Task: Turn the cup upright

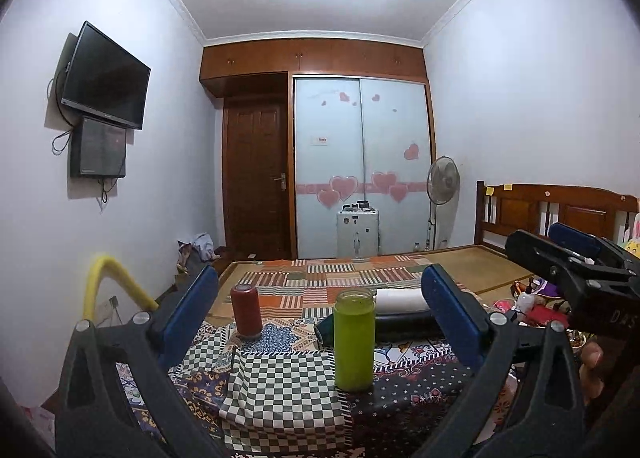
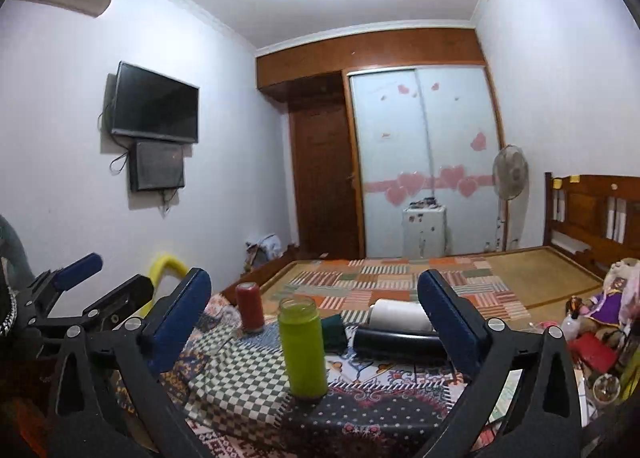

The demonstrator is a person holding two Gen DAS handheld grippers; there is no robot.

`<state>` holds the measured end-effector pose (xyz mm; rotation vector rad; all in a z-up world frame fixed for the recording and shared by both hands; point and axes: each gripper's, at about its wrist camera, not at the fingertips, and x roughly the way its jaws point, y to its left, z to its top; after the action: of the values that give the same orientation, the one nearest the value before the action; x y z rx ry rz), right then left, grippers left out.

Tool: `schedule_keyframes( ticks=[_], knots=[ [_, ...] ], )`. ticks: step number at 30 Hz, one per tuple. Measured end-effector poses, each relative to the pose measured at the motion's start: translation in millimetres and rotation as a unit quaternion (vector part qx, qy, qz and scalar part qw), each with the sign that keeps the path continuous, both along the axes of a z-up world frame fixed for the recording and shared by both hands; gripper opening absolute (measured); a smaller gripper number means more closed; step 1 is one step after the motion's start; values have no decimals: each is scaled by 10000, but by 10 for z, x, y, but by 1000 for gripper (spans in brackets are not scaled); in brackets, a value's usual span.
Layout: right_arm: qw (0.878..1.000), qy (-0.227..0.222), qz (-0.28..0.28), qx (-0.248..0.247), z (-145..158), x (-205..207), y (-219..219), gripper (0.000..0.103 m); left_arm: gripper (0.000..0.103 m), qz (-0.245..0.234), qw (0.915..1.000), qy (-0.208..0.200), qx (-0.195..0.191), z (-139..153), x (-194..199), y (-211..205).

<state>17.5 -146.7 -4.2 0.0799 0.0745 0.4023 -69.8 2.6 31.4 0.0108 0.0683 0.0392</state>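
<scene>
Holding both my grippers wide open, gripping nothing: left gripper (image 1: 320,318), right gripper (image 2: 316,322). Tall lime-green glass cup (image 1: 354,339) sitting upright at frame centre on patchwork cloth (image 1: 280,386). Red cylindrical cup (image 1: 246,311) standing upper left of it. White cylinder (image 1: 398,300) and black cylinder (image 1: 404,328) lying behind.

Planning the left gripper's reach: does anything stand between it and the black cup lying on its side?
Yes: the upright green cup stands in front of the black cup, covering its left end. The left gripper is open.
</scene>
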Motion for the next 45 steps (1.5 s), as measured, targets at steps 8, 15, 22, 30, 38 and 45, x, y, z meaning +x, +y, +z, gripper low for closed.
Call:
schedule_keyframes(
  ticks=[8,15,22,30,38,45],
  knots=[
    [10000,-41,-71,-53,-44,-138,-31,103,103,16,10000,22,-53,-6,7,20],
    [9999,-47,-81,-74,-47,-166,-52,103,103,2,10000,4,-52,-4,-9,6],
    [9999,-84,-110,-86,-27,-191,-64,103,103,-17,10000,-21,-48,7,-15,-17],
    [9998,-113,-145,-94,13,-209,-85,103,103,-63,10000,-8,-37,4,-5,-29],
    [9997,-135,-168,-100,43,-220,-85,103,103,-119,9999,26,-58,1,-9,-31],
    [9997,-142,-171,-104,57,-217,-81,103,103,-148,9999,34,-51,10,-8,-40]
  ],
)
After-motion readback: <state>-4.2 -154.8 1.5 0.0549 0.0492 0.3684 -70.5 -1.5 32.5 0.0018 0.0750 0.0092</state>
